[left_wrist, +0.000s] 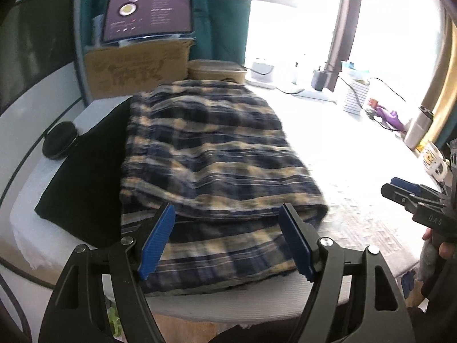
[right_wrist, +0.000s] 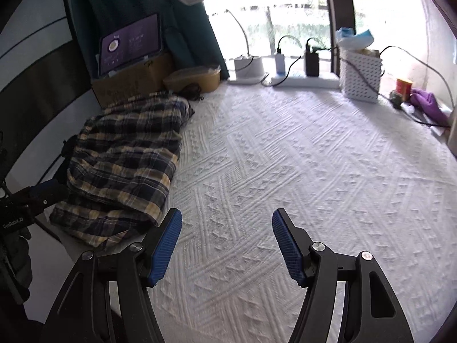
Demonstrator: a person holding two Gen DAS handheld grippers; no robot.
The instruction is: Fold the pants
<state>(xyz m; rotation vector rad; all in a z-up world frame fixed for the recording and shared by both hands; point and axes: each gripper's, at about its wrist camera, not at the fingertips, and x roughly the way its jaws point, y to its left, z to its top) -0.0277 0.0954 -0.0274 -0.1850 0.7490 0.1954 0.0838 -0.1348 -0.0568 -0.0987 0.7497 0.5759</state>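
Observation:
The plaid pants (left_wrist: 211, 154) lie folded in a thick stack on the white textured cloth, blue, black and yellow checks. My left gripper (left_wrist: 227, 214) hovers over the stack's near edge, open, nothing between its blue pads. In the right wrist view the same pants (right_wrist: 125, 160) lie at the left of the table. My right gripper (right_wrist: 227, 220) is open above bare white cloth (right_wrist: 285, 157), right of the stack, holding nothing. The right gripper (left_wrist: 400, 190) also shows at the right edge of the left wrist view, and the left gripper (right_wrist: 47, 190) at the left edge of the right wrist view.
A black cloth (left_wrist: 88, 171) lies left of the pants, with a round black case (left_wrist: 59, 140) beside it. At the back stand a cardboard box (left_wrist: 137, 68), a tablet (left_wrist: 148, 14), a white basket (right_wrist: 361, 75), chargers and cables (right_wrist: 311, 60). A mug (left_wrist: 432, 158) stands at the right.

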